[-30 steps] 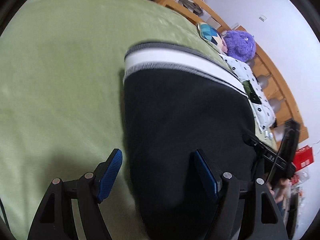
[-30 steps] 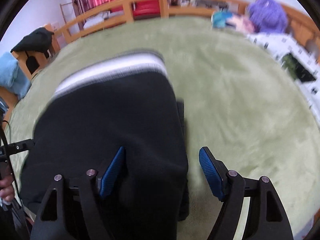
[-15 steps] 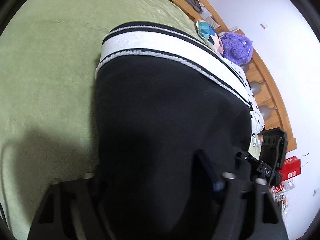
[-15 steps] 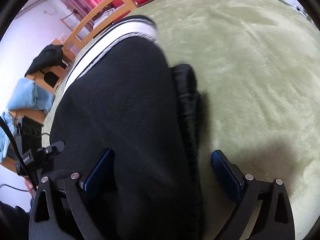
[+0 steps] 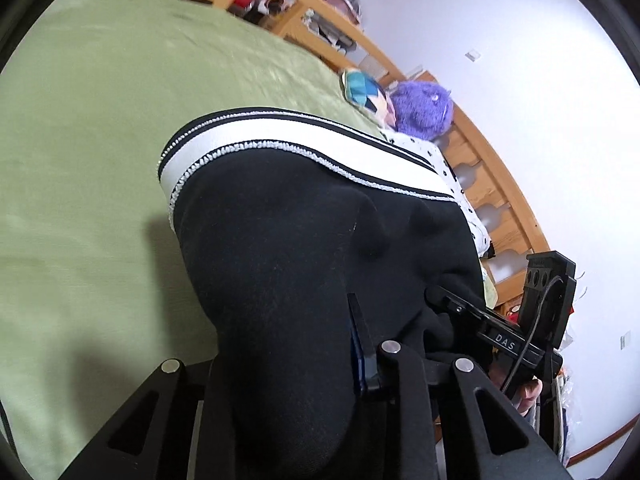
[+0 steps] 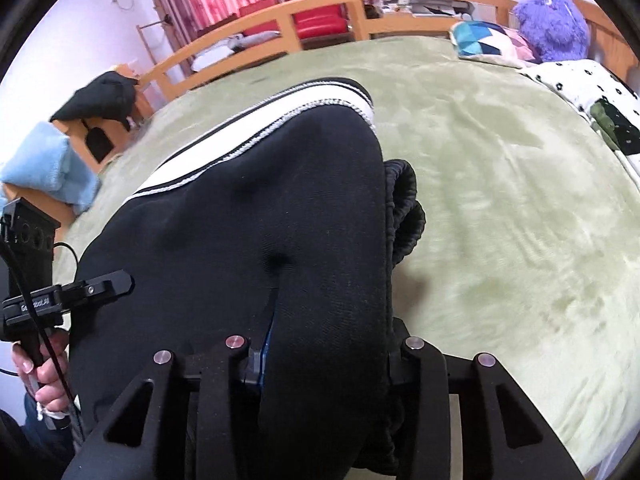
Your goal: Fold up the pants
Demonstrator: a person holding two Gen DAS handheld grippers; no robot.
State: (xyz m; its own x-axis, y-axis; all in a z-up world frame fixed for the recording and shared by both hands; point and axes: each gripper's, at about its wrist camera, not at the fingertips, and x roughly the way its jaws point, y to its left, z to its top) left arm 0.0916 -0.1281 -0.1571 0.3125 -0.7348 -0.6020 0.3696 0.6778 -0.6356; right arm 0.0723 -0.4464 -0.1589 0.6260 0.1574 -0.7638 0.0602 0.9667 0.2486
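Observation:
Black pants (image 5: 288, 248) with a white, black-edged waistband (image 5: 280, 132) lie folded on a green blanket (image 5: 80, 120). My left gripper (image 5: 288, 360) is shut on the near left edge of the pants; cloth bulges between its fingers and hides the left pad. My right gripper (image 6: 324, 344) is shut on the near right edge of the pants (image 6: 280, 208), where a ribbed cuff (image 6: 404, 208) sticks out at the side. The near edge is lifted; the waistband (image 6: 256, 132) end rests on the blanket (image 6: 520, 200). Each gripper shows in the other's view.
A purple plush toy (image 5: 424, 110), a patterned cushion (image 5: 366, 92) and a dotted white quilt (image 6: 576, 84) lie along the bed's far side. A wooden rail (image 6: 320, 12) runs round the bed. A blue cloth (image 6: 44, 168) and a black garment (image 6: 100, 96) sit at the left.
Both grippers moved forward over the near edge of the pants and shut on it. The gripped edge has risen off the blanket.

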